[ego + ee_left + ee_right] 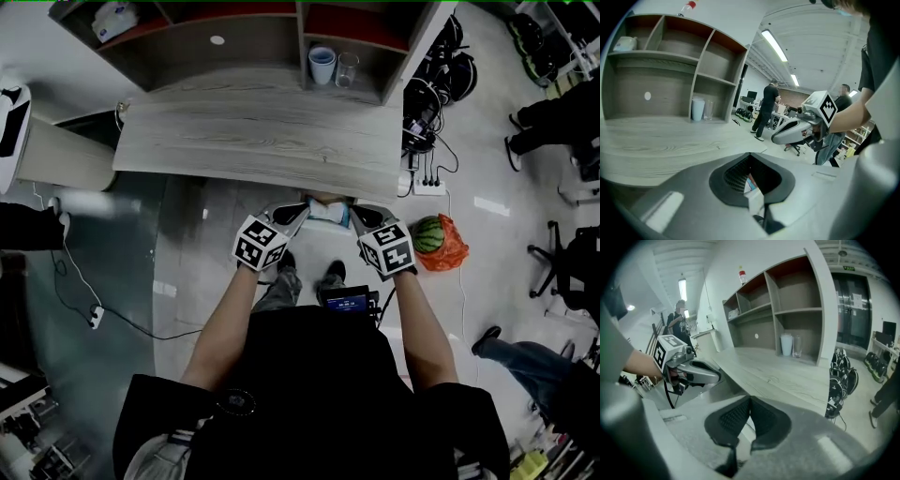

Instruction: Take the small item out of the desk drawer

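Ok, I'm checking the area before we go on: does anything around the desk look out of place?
Yes: a watermelon in an orange bag lies on the floor just right of the desk, close to a power strip. Fruit lying on an office floor is the one odd thing here.

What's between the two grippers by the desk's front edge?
The head view shows a small light-blue and white thing between the left gripper and right gripper, at the desk edge; too small to identify.

Pale glossy floor (487, 141); wooden shelf unit (234, 42); ceiling strip lights (774, 44).
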